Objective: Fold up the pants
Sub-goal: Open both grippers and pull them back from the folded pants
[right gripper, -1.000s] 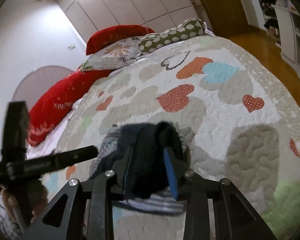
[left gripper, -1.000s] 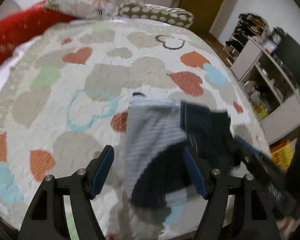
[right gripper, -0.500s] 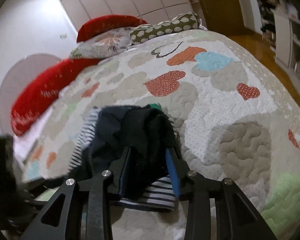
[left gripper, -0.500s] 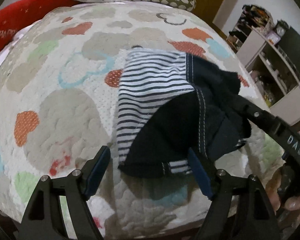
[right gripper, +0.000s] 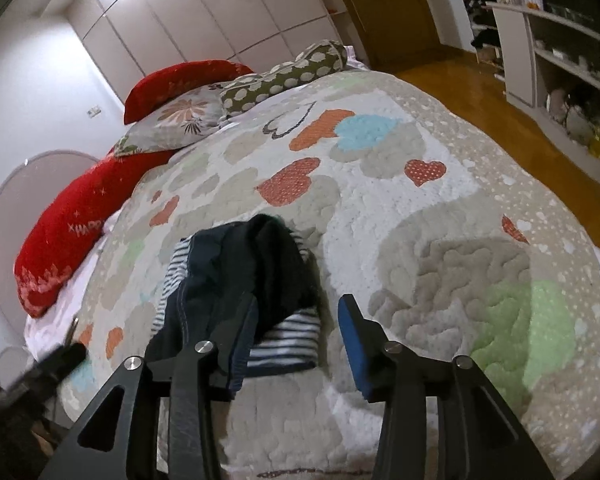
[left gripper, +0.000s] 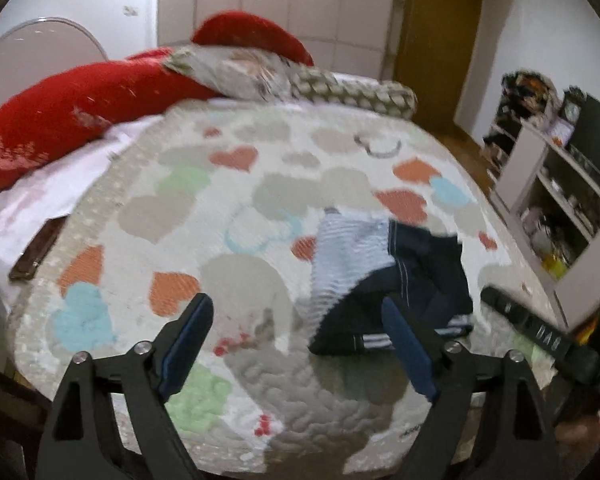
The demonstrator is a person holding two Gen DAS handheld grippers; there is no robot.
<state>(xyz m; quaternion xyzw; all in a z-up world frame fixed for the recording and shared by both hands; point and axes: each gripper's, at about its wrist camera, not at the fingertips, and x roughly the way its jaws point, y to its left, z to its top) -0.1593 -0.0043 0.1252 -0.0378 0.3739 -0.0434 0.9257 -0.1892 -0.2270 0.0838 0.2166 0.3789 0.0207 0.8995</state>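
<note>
The pants are dark navy with a white-and-navy striped part, lying in a crumpled fold on the heart-patterned quilt. In the left wrist view my left gripper is open and empty, held above the quilt just short of the pants. In the right wrist view the pants lie in a heap in front of my right gripper, which is open; its left finger is partly hidden behind the cloth. The right gripper's body shows at the right of the left wrist view.
Red, floral and dotted pillows lie at the head of the bed. A dark phone-like object lies on the white sheet at the left. White shelves stand right of the bed on a wooden floor.
My right gripper has opened and let go of the pants, which now lie on the quilt. My left gripper has pulled back and tilted up, still open.
</note>
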